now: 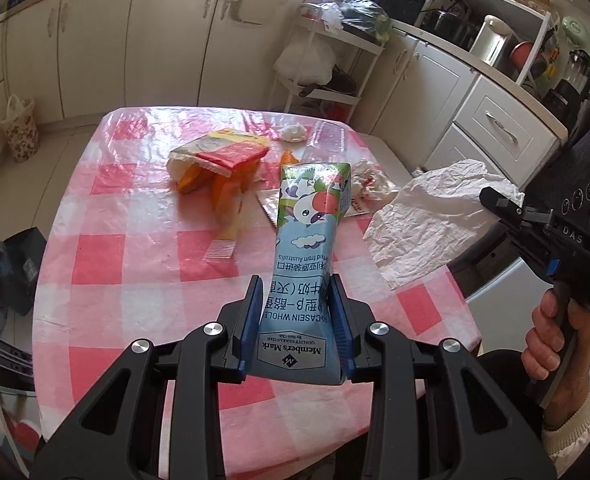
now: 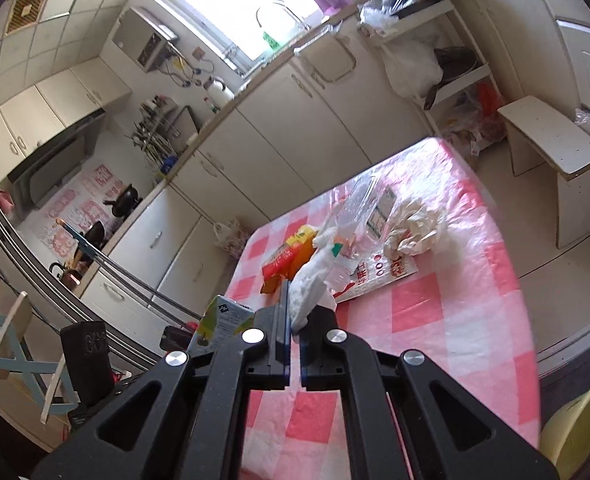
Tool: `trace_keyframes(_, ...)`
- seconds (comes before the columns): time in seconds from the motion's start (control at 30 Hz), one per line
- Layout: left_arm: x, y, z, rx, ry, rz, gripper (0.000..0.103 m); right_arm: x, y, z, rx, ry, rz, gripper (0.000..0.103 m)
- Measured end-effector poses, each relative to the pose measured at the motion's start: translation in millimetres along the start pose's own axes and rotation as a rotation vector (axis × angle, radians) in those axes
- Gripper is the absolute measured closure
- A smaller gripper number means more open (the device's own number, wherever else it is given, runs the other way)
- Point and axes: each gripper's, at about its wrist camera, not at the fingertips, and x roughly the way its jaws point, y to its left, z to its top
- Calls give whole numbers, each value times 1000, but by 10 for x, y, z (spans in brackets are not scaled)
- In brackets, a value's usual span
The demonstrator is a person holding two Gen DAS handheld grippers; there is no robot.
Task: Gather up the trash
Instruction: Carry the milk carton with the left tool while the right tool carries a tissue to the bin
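In the left wrist view the table (image 1: 107,216) carries the litter. The carton (image 1: 309,248) stands over its near middle, between the left gripper's (image 1: 297,316) pads. Beyond the carton to the left lies the snack pack (image 1: 219,156); a wad (image 1: 293,133) sits near the table's far edge. Right of the carton, off the table's right edge, the tissue (image 1: 427,216) hangs from the right gripper (image 1: 503,204). A rack (image 1: 327,68) stands behind the table.

Black fingers (image 1: 255,312), blue pads, cream cuff (image 1: 575,428)
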Motion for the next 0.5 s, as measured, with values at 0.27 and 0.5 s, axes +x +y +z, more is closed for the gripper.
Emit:
trace_keyframes(0.27, -28, -846, 103, 122, 8, -113, 71, -962, -312, -96, -10, -113, -152, 99)
trace_keyframes(0.5, 129, -1852, 117, 218, 64, -247, 71, -1541, -687, -367, -27, -130, -374, 99)
